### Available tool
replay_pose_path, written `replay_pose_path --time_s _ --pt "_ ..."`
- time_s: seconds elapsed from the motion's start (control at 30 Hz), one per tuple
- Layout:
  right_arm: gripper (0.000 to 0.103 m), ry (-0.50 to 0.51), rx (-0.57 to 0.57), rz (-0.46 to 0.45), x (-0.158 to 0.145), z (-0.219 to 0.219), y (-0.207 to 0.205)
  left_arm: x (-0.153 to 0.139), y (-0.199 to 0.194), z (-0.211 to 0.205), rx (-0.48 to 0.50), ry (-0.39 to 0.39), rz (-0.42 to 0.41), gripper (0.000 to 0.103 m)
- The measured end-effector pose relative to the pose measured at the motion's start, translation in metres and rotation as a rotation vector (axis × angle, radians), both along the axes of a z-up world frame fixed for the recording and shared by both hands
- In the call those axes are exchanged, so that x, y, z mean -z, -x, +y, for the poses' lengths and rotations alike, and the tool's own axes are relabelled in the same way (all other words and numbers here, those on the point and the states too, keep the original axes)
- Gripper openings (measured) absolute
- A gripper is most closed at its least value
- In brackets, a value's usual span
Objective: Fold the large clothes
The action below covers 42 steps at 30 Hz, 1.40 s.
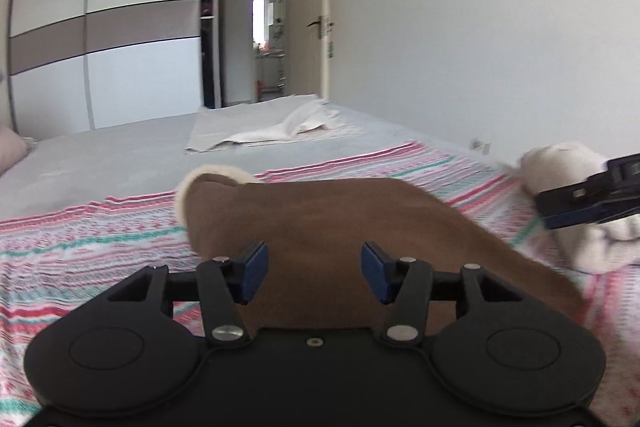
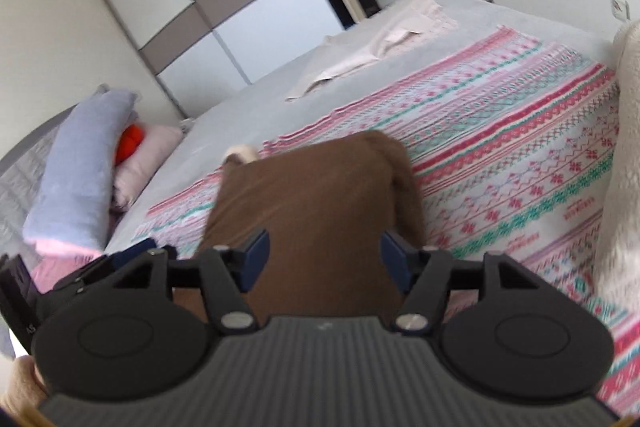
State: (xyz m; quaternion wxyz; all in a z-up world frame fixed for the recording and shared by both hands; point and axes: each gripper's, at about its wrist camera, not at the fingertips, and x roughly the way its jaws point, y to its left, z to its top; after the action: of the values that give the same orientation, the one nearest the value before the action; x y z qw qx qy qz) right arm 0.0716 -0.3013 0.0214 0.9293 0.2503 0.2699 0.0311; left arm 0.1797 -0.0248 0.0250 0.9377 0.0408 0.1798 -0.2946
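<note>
A big bed with a grey sheet fills the room. A wardrobe with sliding doors stands past the bed, and an open door is beside the wardrobe. A striped pink and green blanket covers the near part of the bed. A brown fleece-lined coat lies folded flat on the blanket, its cream lining showing at 1 edge. A white cloth lies on the bed, nearer the wardrobe. Pillows sit at the bed's side. The left gripper is part open over the coat and holds nothing. The right gripper is also part open and empty.
</note>
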Motion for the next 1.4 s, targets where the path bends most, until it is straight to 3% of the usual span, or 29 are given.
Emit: replay_pose_path --time_s 0.07,0.13,0.2,0.27,0.33,0.4,0.6,0.7,0.87,0.9,1.07,1.4 --pt "0.061 0.065 -0.029 -0.016 0.001 0.022 0.007 0.006 0.014 -0.006 0.064 0.031 0.014 0.051" --pt "0.061 0.12 -0.079 -0.004 0.009 0.045 0.008 0.022 0.02 -0.014 0.088 -0.001 0.071 0.05" --pt "0.059 0.153 -0.111 0.084 0.027 0.058 0.002 0.045 0.026 -0.013 0.067 -0.025 0.085 0.049" --pt "0.05 0.213 -0.131 0.166 0.051 0.068 -0.003 0.058 0.034 -0.014 0.059 -0.07 0.078 0.049" --pt "0.05 0.299 -0.151 0.159 0.057 0.08 -0.001 0.056 0.042 -0.017 0.036 -0.084 0.056 0.049" --pt "0.052 0.333 -0.142 0.135 0.048 0.087 0.005 0.046 0.051 -0.01 -0.009 -0.031 0.071 0.05" --pt "0.074 0.344 -0.028 0.069 0.02 0.079 0.041 0.022 0.078 0.005 -0.144 0.013 0.174 0.061" --pt "0.083 0.356 0.042 0.055 0.014 0.077 0.059 0.017 0.089 0.008 -0.216 -0.003 0.239 0.076" --pt "0.103 0.404 0.117 0.055 0.017 0.082 0.08 0.015 0.114 0.009 -0.309 -0.067 0.24 0.096" --pt "0.103 0.416 0.13 0.066 0.018 0.084 0.082 0.016 0.118 0.009 -0.326 -0.071 0.247 0.102" --pt "0.103 0.465 0.165 0.113 0.025 0.094 0.088 0.024 0.127 0.011 -0.376 -0.097 0.33 0.103" --pt "0.103 0.527 0.186 0.155 0.03 0.111 0.092 0.032 0.139 0.011 -0.533 -0.174 0.318 0.103"
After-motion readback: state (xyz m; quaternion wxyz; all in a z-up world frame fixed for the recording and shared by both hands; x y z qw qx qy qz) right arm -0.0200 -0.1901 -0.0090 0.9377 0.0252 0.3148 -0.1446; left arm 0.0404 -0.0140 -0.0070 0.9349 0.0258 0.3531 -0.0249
